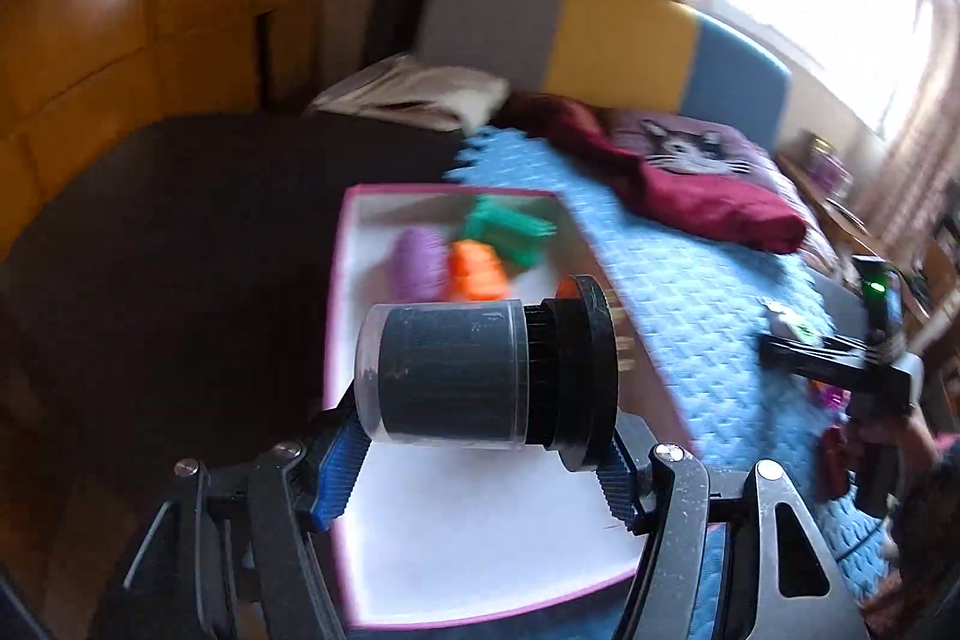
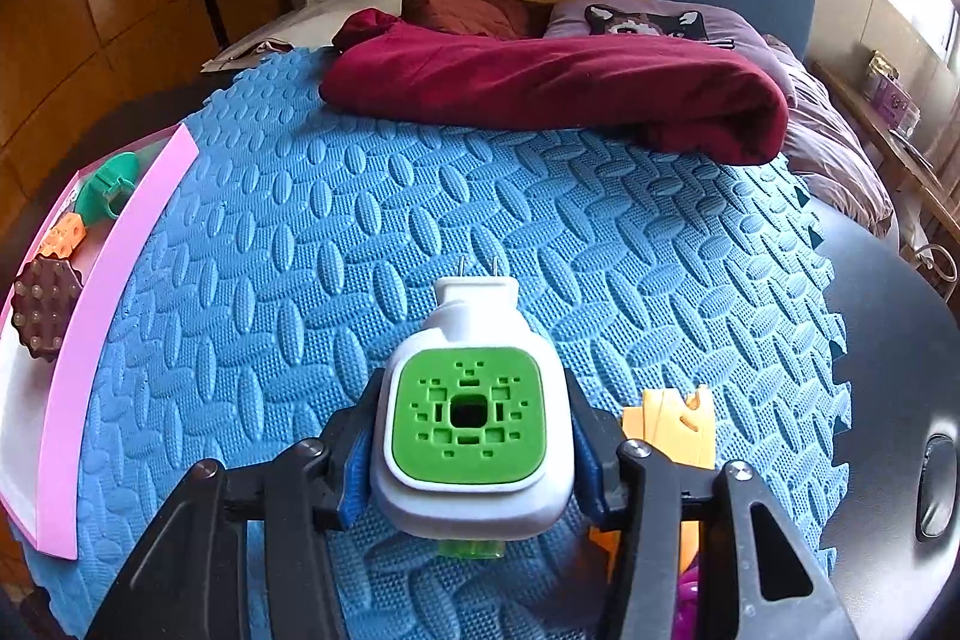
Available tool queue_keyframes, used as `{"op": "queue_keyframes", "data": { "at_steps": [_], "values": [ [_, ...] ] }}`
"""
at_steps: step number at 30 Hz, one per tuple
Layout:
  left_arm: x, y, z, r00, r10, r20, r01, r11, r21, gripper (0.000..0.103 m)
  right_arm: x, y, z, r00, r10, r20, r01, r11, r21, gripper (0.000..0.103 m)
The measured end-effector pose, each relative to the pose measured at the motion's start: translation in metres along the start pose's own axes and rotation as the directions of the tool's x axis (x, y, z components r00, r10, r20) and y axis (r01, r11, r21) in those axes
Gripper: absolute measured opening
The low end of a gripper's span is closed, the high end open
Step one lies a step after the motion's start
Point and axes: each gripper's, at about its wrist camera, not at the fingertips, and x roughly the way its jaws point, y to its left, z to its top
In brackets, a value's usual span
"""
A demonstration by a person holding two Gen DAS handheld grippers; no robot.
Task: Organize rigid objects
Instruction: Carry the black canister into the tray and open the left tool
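My left gripper (image 1: pixel 480 472) is shut on a black cylinder in a clear sleeve (image 1: pixel 480 376) and holds it sideways above the white tray with a pink rim (image 1: pixel 480 538). In the tray lie a purple piece (image 1: pixel 417 262), an orange piece (image 1: pixel 477 271) and a green piece (image 1: pixel 510 229). My right gripper (image 2: pixel 468 460) is shut on a white plug-in device with a green top (image 2: pixel 468 418), just above the blue foam mat (image 2: pixel 480 220). The tray (image 2: pixel 120 232) sits at the mat's left edge. An orange-yellow object (image 2: pixel 678 424) lies beside the right finger.
A dark red cloth (image 2: pixel 558 88) and a cat-print pillow (image 2: pixel 648 22) lie at the mat's far end. A dark table surface (image 2: pixel 888 340) is to the right. A magenta item (image 2: pixel 687 604) lies under the right gripper. My right gripper shows in the left wrist view (image 1: pixel 840 364).
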Motion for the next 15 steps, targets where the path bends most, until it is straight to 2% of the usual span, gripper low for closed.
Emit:
{"op": "queue_keyframes", "data": {
  "at_steps": [4,11,15],
  "values": [
    [0.008,0.021,-0.004,0.999,0.002,-0.041,-0.005,0.998,-0.063,0.066,0.000,0.000,0.000,1.000,-0.001,0.001,0.001,1.000,0.000,0.053],
    [0.033,0.021,-0.004,0.990,-0.039,-0.132,0.024,0.994,-0.109,0.066,0.001,0.001,0.000,1.000,-0.006,0.001,0.006,1.000,-0.005,0.053],
    [0.052,0.017,0.006,0.986,-0.020,-0.167,0.004,0.995,-0.100,0.066,0.000,0.000,0.000,1.000,-0.005,0.001,0.005,1.000,-0.005,0.053]
  ]
}}
